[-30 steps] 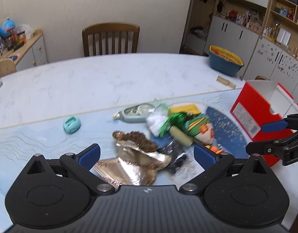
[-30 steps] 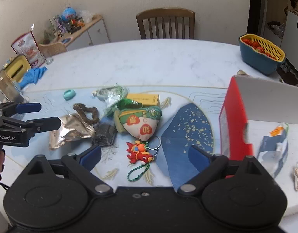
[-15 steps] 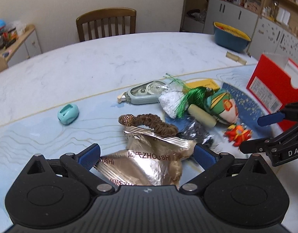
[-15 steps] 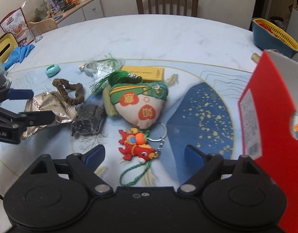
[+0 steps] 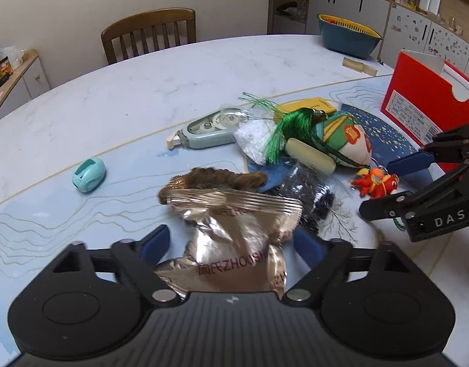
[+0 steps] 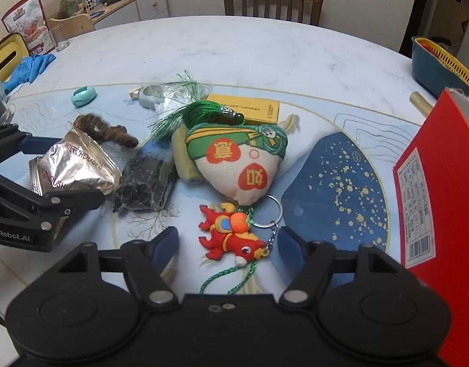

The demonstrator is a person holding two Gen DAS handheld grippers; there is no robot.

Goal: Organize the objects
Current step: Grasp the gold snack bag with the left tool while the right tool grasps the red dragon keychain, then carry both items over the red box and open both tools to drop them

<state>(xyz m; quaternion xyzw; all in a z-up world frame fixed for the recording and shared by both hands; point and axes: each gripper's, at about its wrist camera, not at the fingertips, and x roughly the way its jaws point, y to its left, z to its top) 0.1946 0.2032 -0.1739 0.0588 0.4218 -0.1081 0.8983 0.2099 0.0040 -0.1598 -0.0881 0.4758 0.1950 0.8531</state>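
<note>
Foil crinkles between the pads of the left hand-held gripper (image 5: 231,244) — its jaws are closing around the silver snack packet (image 5: 234,235), which a second ago lay ahead of them. The right hand-held gripper (image 6: 226,243) has dropped too, jaws closing either side of the red toy keychain (image 6: 231,235), not yet pinching. Both look ready to lift toward the red box (image 6: 442,189) at its right. Clutter crowds the marble counter (image 5: 142,82); a wooden chair (image 5: 151,33) stands beyond.
</note>
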